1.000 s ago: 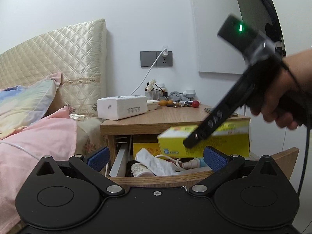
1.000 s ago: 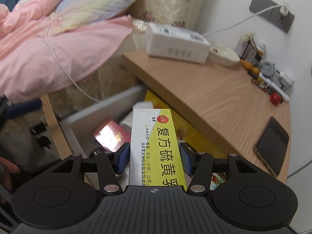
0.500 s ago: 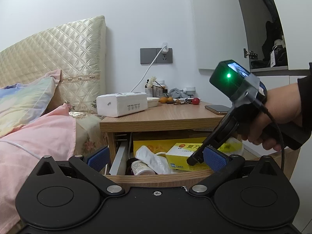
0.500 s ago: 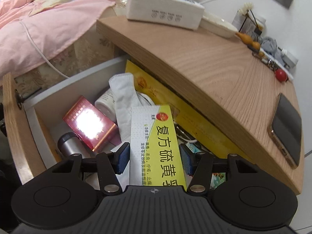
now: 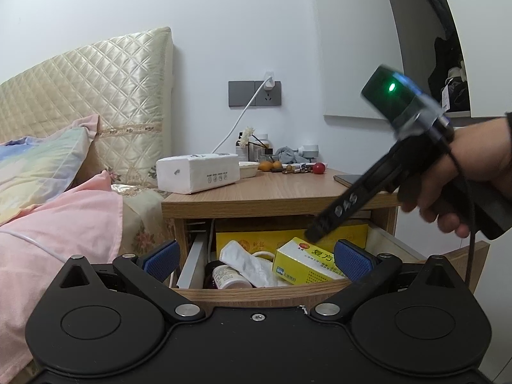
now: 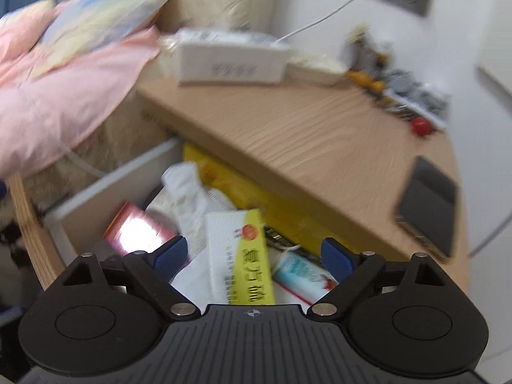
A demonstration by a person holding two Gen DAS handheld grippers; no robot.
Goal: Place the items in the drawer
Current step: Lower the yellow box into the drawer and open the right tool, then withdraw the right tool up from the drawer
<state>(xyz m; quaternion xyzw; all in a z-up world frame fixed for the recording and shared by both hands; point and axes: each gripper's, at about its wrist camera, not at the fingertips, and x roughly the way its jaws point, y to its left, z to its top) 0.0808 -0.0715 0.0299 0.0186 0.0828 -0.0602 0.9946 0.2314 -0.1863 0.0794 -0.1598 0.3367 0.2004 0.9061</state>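
Both tongs were seen with their blue pads spread apart and nothing held between them. In the right wrist view the right tongs [image 6: 252, 254] were held above the open drawer [image 6: 83, 204], and the yellow-and-white medicine box [image 6: 244, 256] lay free inside it, below the gap between the pads and touched by neither. In the left wrist view the left tongs [image 5: 256, 256] were pointed at the drawer front [image 5: 256, 294] from the near side, while the right tongs [image 5: 320, 232] were seen from the side, gripped by a hand [image 5: 460, 188], with their tip just above the medicine box [image 5: 304, 264]. That box was tilted, resting on other contents toward the right of the drawer. A white face mask [image 5: 246, 264] was lying just left of it, and a small pill bottle [image 5: 227, 278] was set near the front wall. A flat yellow package [image 5: 256, 236] was stood along the far side. A shiny red packet [image 6: 137, 227] and a pale blue tube [image 6: 300, 272] were also visible in the right wrist view, which was blurred. On the counter [image 5: 275, 192] above, a white tissue pack [image 5: 198, 171], a red ball [image 5: 318, 168] and a dark phone [image 6: 428, 198] were placed. A bed with a pink blanket [image 5: 57, 224] was seen on the left.
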